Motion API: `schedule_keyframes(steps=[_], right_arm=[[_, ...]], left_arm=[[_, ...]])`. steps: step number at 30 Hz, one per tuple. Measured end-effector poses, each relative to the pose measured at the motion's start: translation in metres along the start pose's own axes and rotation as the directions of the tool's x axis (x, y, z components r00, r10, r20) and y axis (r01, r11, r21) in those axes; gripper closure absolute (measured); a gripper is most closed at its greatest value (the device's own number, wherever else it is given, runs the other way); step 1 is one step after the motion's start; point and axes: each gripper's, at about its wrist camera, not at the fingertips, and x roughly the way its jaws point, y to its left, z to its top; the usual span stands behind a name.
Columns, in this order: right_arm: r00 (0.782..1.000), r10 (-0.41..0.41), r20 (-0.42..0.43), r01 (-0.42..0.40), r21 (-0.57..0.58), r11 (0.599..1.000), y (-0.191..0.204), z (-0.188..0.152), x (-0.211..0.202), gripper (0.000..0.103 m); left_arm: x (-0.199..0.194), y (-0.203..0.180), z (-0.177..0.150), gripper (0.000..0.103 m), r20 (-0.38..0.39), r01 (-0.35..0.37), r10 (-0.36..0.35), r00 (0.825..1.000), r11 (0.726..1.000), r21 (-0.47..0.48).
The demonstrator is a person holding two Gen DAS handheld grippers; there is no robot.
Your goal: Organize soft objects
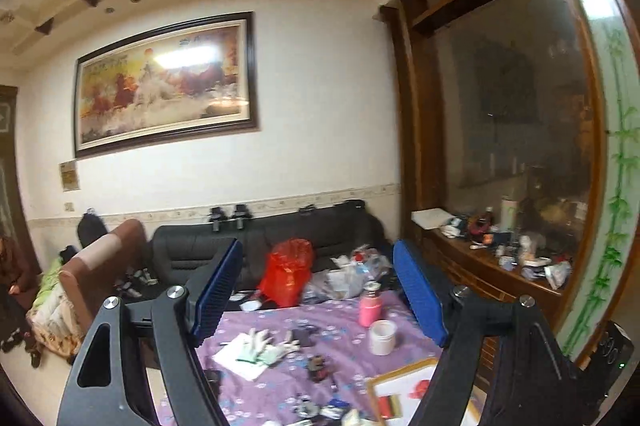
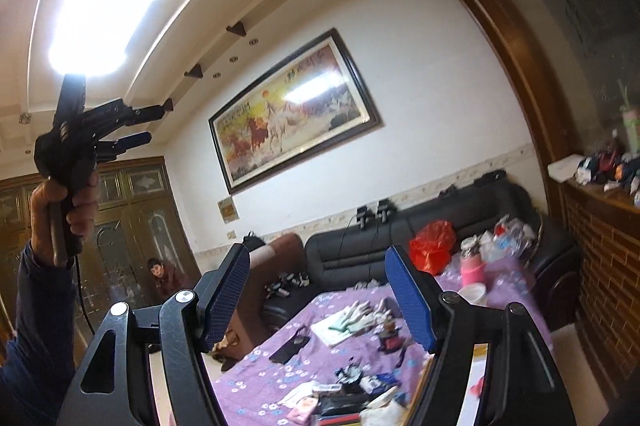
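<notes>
Left gripper (image 1: 320,290): blue pads spread wide, nothing between them, raised high and aimed roughly level across the room; in the right wrist view the same tool (image 2: 146,124) appears aloft at upper left, gripped by a hand (image 2: 64,210) in a dark blue sleeve (image 2: 36,326), its fingers parted and empty. Right gripper (image 2: 318,294): pads likewise spread, empty, held above the table. Table (image 1: 280,378): covered in a purple flowered cloth, cluttered. Gloves (image 1: 266,344): a pale pair with green cuffs (the soft items on view), lying loose on a white sheet (image 1: 236,360) near the table's middle, touched by neither gripper. Pink bottle (image 1: 370,306): upright toward the far end, with a white cup (image 1: 383,336) just beside it. Red bag (image 1: 288,274): at the table's far edge, before a black sofa (image 1: 256,246); crumpled clear plastic bags (image 1: 352,274) to its right. Small dark objects and packets: scattered over the near end, too blurred to name. Framed board (image 1: 404,390): gold-edged, at the near right corner. Painting (image 1: 164,82): horses, dark frame, on the white wall above the sofa. Wooden cabinet (image 1: 480,266): at right, its counter crowded with bottles and oddments. Seated person (image 2: 160,276): far left by wooden doors.
</notes>
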Motion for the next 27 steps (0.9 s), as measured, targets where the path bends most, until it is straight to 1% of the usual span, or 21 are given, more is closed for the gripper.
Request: schedule_keyframes(steps=[1,2,4,6,7,10,11,13,14,15,16,17,18,19,20,21,23,24,25,26,27], right_arm=[[1.000,-0.006,0.007,0.006,-0.005,1.000,-0.002,0.003,-0.006,0.028],[1.000,-0.010,0.003,0.010,-0.007,1.000,-0.006,0.001,-0.010,0.025],[0.999,0.006,-0.035,-0.006,-0.015,1.000,-0.011,-0.010,-0.007,0.021],[0.995,0.039,-0.096,-0.039,0.000,0.999,-0.017,-0.034,0.003,0.021],[0.991,0.053,-0.121,-0.052,0.013,0.999,-0.018,-0.044,0.008,0.021],[0.970,0.125,-0.210,-0.113,0.066,0.991,-0.026,-0.089,0.031,0.021],[0.959,0.149,-0.240,-0.133,0.081,0.988,-0.028,-0.107,0.040,0.021],[0.938,0.183,-0.295,-0.160,0.102,0.982,-0.030,-0.135,0.054,0.021],[0.922,0.209,-0.326,-0.177,0.125,0.976,-0.032,-0.154,0.064,0.021],[0.912,0.223,-0.345,-0.184,0.141,0.973,-0.033,-0.164,0.071,0.021],[0.888,0.244,-0.389,-0.195,0.161,0.967,-0.033,-0.184,0.083,0.021],[0.875,0.252,-0.413,-0.198,0.168,0.966,-0.034,-0.197,0.091,0.021],[0.857,0.253,-0.449,-0.195,0.173,0.966,-0.032,-0.215,0.101,0.021],[0.843,0.248,-0.476,-0.187,0.173,0.967,-0.030,-0.228,0.109,0.021],[0.823,0.247,-0.512,-0.183,0.172,0.968,-0.028,-0.244,0.119,0.021],[0.803,0.249,-0.541,-0.181,0.175,0.968,-0.027,-0.258,0.127,0.021],[0.772,0.251,-0.584,-0.171,0.189,0.967,-0.025,-0.282,0.141,0.021],[0.755,0.250,-0.606,-0.161,0.199,0.967,-0.026,-0.293,0.148,0.021],[0.735,0.247,-0.631,-0.148,0.206,0.967,-0.028,-0.304,0.156,0.021],[0.721,0.238,-0.651,-0.134,0.206,0.969,-0.028,-0.313,0.163,0.021],[0.707,0.226,-0.670,-0.120,0.201,0.972,-0.028,-0.321,0.170,0.021]], left_arm=[[-0.003,-0.008,0.001,0.026,0.001,0.017,-0.017,1.000,1.000,0.007],[-0.001,-0.017,-0.002,0.026,-0.002,0.031,-0.031,1.000,0.999,0.016],[0.004,-0.033,-0.013,0.026,-0.021,0.058,-0.057,0.998,0.997,0.050],[0.015,-0.038,-0.030,0.026,-0.060,0.073,-0.069,0.996,0.996,0.060],[0.026,-0.038,-0.043,0.026,-0.102,0.085,-0.078,0.992,0.994,0.065],[0.049,-0.029,-0.081,0.026,-0.194,0.074,-0.057,0.979,0.994,0.082],[0.056,-0.023,-0.098,0.026,-0.224,0.080,-0.060,0.973,0.993,0.083],[0.067,-0.010,-0.134,0.026,-0.277,0.064,-0.037,0.960,0.994,0.091],[0.071,-0.002,-0.155,0.026,-0.300,0.082,-0.054,0.952,0.993,0.084],[0.075,0.005,-0.171,0.026,-0.320,0.086,-0.057,0.946,0.993,0.077],[0.080,0.014,-0.194,0.026,-0.336,0.066,-0.037,0.941,0.995,0.076],[0.084,0.023,-0.219,0.026,-0.345,0.052,-0.025,0.938,0.996,0.068],[0.091,0.034,-0.251,0.026,-0.372,0.057,-0.036,0.927,0.997,0.044],[0.097,0.043,-0.274,0.026,-0.387,0.056,-0.043,0.921,0.998,0.022],[0.103,0.054,-0.299,0.026,-0.399,0.050,-0.050,0.916,0.999,-0.011],[0.110,0.067,-0.326,0.026,-0.420,0.041,-0.063,0.905,0.997,-0.061],[0.126,0.094,-0.373,0.026,-0.457,0.012,-0.081,0.886,0.988,-0.151],[0.133,0.109,-0.396,0.026,-0.478,0.002,-0.103,0.872,0.978,-0.207],[0.141,0.125,-0.422,0.026,-0.509,-0.017,-0.127,0.851,0.963,-0.268],[0.149,0.135,-0.442,0.026,-0.539,-0.035,-0.136,0.831,0.955,-0.296],[0.157,0.146,-0.467,0.026,-0.580,-0.064,-0.135,0.804,0.949,-0.309]])
